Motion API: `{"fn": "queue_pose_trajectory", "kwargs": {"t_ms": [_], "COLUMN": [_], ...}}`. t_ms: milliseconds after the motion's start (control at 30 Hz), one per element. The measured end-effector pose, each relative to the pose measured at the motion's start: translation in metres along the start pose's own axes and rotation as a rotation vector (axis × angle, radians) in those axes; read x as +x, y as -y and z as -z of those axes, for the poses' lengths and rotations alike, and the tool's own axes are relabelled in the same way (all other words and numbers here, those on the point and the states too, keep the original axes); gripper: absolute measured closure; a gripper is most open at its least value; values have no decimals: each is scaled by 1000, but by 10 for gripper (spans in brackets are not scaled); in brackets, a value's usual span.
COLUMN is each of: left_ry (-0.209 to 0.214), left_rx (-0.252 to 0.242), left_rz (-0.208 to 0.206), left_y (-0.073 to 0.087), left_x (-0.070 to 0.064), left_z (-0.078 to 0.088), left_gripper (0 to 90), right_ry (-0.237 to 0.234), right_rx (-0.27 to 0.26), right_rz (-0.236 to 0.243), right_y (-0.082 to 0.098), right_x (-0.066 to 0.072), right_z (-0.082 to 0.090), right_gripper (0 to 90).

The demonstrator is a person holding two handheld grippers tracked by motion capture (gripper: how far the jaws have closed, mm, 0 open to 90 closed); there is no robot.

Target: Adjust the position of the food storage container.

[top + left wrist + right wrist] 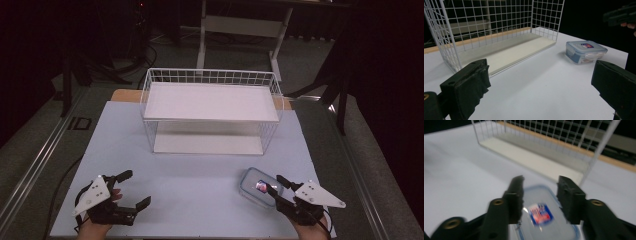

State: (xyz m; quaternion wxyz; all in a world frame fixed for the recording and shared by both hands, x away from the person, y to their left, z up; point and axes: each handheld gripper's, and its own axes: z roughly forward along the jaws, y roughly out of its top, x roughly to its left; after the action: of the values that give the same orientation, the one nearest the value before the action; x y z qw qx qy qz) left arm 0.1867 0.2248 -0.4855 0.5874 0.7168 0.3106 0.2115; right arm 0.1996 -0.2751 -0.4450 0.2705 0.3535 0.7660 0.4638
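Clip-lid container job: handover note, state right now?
Left gripper: open, holding nothing, near the table's front left.
Right gripper: jaws part open, hovering over the clip-lid container; whether the pads touch it cannot be told.
Container: lid on, flat on the table at front right, in front of the wire rack.
Rack: both shelves bare.
Done: approach.
Left: probably grip the container and move it, perhaps onto the rack.
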Motion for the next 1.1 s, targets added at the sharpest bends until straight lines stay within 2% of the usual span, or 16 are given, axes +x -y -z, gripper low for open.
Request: {"fn": "queue_pose_trajectory", "kwargs": {"t_ms": [167,367,633,733,833,933,1100], "left_ry": [3,6,5,5,5,8,7], "left_rx": [6,10,8,8,10,12,14], "left_rz": [-2,-5,-5,-6,-11,-11,-13], "left_y": [0,0,0,0,0,0,0], "left_x": [-1,-2,-1,-2,-2,-2,-2], "left_z": [-2,-3,-3,-3,-4,-4,-5], "left_gripper": [25,25,25,25,25,25,25], "right_ry": [9,20,61,64,66,93,84], "right_rx": [51,125,212,240,267,290,326], "right_rz": [-22,-15,-39,-64,-83,-95,-81], "right_y": [19,35,55,63,67,69,72], "right_x": [-10,-19,-28,-30,-33,-36,-35], "right_z": [6,8,6,1,-2,-5,-14], "right_gripper": [730,897,900,900,900,900,900]}}
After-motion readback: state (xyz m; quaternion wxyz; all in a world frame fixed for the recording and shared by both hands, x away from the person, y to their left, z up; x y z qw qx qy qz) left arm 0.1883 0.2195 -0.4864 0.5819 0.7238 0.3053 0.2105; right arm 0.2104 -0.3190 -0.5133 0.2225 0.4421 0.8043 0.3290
